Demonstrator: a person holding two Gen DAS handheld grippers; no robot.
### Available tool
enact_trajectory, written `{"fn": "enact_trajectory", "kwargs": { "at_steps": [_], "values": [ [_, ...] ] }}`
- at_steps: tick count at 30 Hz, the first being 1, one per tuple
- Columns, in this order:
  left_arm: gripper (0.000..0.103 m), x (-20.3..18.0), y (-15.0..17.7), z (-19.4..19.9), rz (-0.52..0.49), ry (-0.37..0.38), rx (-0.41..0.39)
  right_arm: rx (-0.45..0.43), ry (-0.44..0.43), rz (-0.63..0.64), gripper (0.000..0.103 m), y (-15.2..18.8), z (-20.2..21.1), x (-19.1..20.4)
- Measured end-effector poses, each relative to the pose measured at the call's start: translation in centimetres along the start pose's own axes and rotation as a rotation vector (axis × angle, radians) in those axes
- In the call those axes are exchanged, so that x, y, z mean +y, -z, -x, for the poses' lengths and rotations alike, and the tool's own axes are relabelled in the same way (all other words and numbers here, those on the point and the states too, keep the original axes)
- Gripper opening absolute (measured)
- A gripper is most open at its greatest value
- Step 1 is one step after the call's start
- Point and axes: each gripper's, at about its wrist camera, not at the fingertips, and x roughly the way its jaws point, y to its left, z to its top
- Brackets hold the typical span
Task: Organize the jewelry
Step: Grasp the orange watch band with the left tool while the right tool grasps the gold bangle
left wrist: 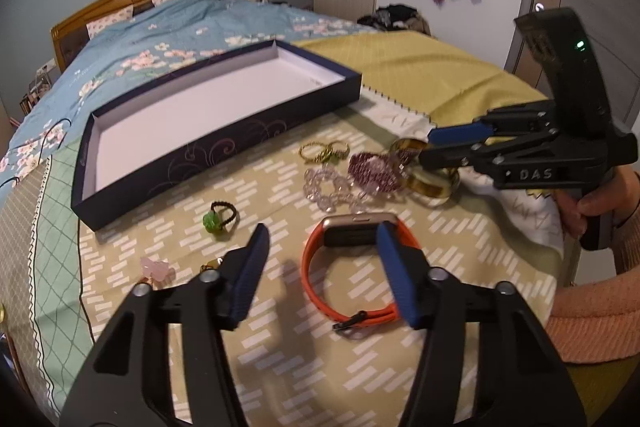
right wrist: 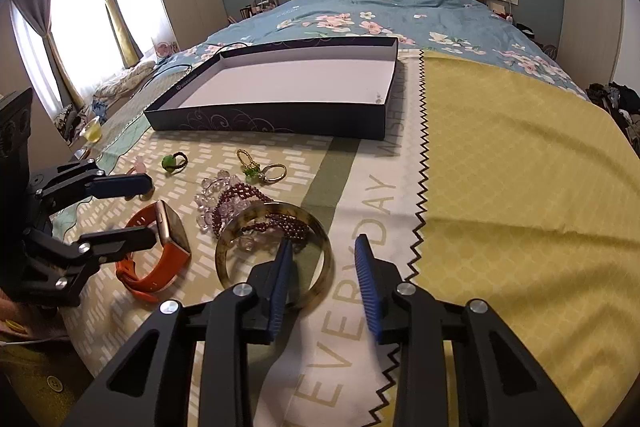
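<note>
While the right gripper (right wrist: 324, 251) straddles the amber bangle's (right wrist: 228, 275) rim agape, only the left view shows the spread left gripper (left wrist: 320, 239) framing the orange smartwatch (left wrist: 340, 267).

My left gripper (left wrist: 322, 241) is wide apart above the orange watch (left wrist: 350, 269), one finger (left wrist: 390, 267) over its strap. Behind lie a green ring (left wrist: 218, 219) and clear beads (left wrist: 330, 189). My right gripper (left wrist: 426, 147) reaches the amber bangle (left wrist: 430, 183), maybe touching it; that part is blurred.

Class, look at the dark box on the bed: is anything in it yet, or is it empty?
Empty. The dark box shows only its bare white floor in both views; the jewelry, such as the orange watch, lies outside on the cloth.
</note>
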Motion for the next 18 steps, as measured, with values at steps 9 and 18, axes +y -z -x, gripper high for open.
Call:
{"fn": "enact_trajectory", "kwargs": {
  "at_steps": [9, 18],
  "values": [
    [0.010, 0.3, -0.1, -0.8, 0.011, 0.003, 0.059, 0.018, 0.000, 0.020, 0.005, -0.5, -0.2, -0.4],
    [0.008, 2.2, -0.4, 0.4, 0.099, 0.006, 0.018, -0.019, -0.022, 0.021, 0.005, -1.5, 0.9, -0.5]
  ]
}}
